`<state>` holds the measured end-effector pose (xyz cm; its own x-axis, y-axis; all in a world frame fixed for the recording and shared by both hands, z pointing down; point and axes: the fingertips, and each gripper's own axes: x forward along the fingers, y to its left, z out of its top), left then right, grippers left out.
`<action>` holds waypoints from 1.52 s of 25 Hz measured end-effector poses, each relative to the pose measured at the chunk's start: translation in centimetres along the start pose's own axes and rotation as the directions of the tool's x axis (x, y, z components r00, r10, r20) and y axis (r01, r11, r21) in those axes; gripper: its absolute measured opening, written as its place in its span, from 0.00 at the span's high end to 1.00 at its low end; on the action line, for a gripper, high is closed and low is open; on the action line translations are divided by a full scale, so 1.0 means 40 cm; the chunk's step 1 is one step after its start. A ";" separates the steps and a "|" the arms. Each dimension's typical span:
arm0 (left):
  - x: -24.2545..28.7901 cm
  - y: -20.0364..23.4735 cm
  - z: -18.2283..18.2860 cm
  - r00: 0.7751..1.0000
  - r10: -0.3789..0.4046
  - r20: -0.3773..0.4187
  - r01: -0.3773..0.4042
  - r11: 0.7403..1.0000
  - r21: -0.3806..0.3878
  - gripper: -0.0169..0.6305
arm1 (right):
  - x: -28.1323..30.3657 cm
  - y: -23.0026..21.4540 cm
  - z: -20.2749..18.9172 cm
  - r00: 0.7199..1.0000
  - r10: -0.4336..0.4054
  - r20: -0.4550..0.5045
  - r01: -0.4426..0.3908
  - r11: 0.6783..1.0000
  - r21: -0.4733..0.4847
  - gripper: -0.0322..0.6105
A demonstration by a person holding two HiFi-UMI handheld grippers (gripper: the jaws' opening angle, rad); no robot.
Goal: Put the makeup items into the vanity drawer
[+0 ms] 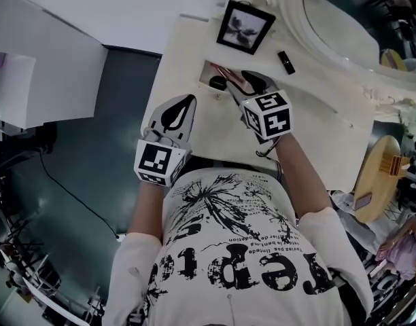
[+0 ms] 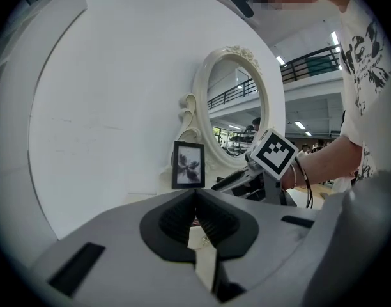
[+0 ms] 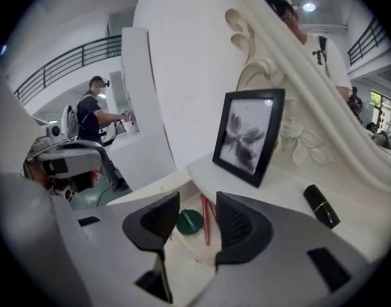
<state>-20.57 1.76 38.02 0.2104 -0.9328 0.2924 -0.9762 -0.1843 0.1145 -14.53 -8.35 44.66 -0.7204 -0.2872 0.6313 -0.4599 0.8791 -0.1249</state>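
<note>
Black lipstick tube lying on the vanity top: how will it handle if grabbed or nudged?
The lipstick tube looks like a hard, glossy case, so likely stiff but a bit slippery in a grip. It lies on its side on the smooth vanity top, so a sideways nudge may roll or skate it. Small, so probably light.

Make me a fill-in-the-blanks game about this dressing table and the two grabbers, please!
1. The round compact lying in the drawer is ____.
2. The ____ tube lies on the vanity top, beside the picture frame.
3. The left gripper is shut with nothing in it, but the right gripper hangs open over the ____.

Missing words: green; black; drawer.
</note>
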 end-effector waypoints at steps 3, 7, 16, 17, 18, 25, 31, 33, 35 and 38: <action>0.018 -0.030 0.023 0.999 -0.037 0.005 0.037 0.999 0.024 0.95 | -0.065 -0.017 0.028 0.996 -0.023 0.087 0.023 1.000 0.004 0.68; 0.051 -0.078 0.064 0.995 -0.094 0.016 0.093 0.993 0.066 0.95 | -0.169 -0.055 0.055 0.975 -0.088 0.206 0.087 0.996 0.014 0.80; 0.119 -0.223 0.158 0.973 -0.230 0.034 0.223 0.963 0.154 0.95 | -0.424 -0.154 0.042 0.876 -0.278 0.393 0.262 0.960 0.096 0.93; 0.127 -0.240 0.168 0.969 -0.245 0.035 0.237 0.958 0.162 0.95 | -0.448 -0.163 0.034 0.866 -0.296 0.403 0.278 0.955 0.103 0.93; 0.135 -0.256 0.177 0.965 -0.260 0.036 0.250 0.953 0.171 0.95 | -0.472 -0.171 0.027 0.856 -0.312 0.413 0.293 0.950 0.109 0.93; 0.174 -0.363 0.211 0.943 -0.332 0.033 0.319 0.927 0.198 0.95 | -0.604 -0.215 -0.028 0.799 -0.380 0.465 0.364 0.922 0.129 0.93; 0.192 -0.415 0.220 0.935 -0.354 0.026 0.342 0.917 0.205 0.95 | -0.647 -0.234 -0.055 0.786 -0.402 0.469 0.392 0.911 0.124 0.93; 0.196 -0.424 0.222 0.935 -0.354 0.027 0.341 0.918 0.204 0.95 | -0.651 -0.239 -0.061 0.787 -0.404 0.467 0.391 0.911 0.129 0.93; 0.199 -0.429 0.223 0.936 -0.350 0.028 0.337 0.919 0.203 0.95 | -0.653 -0.242 -0.064 0.788 -0.402 0.466 0.389 0.912 0.128 0.93; 0.207 -0.430 0.223 0.940 -0.340 0.029 0.327 0.923 0.200 0.95 | -0.653 -0.248 -0.065 0.793 -0.396 0.462 0.388 0.914 0.118 0.93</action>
<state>-2.49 -5.57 29.99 0.5279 -0.8234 0.2082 -0.8431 -0.5376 0.0115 10.18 -8.59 31.40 -0.6292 -0.7519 0.1967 -0.7611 0.6474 0.0400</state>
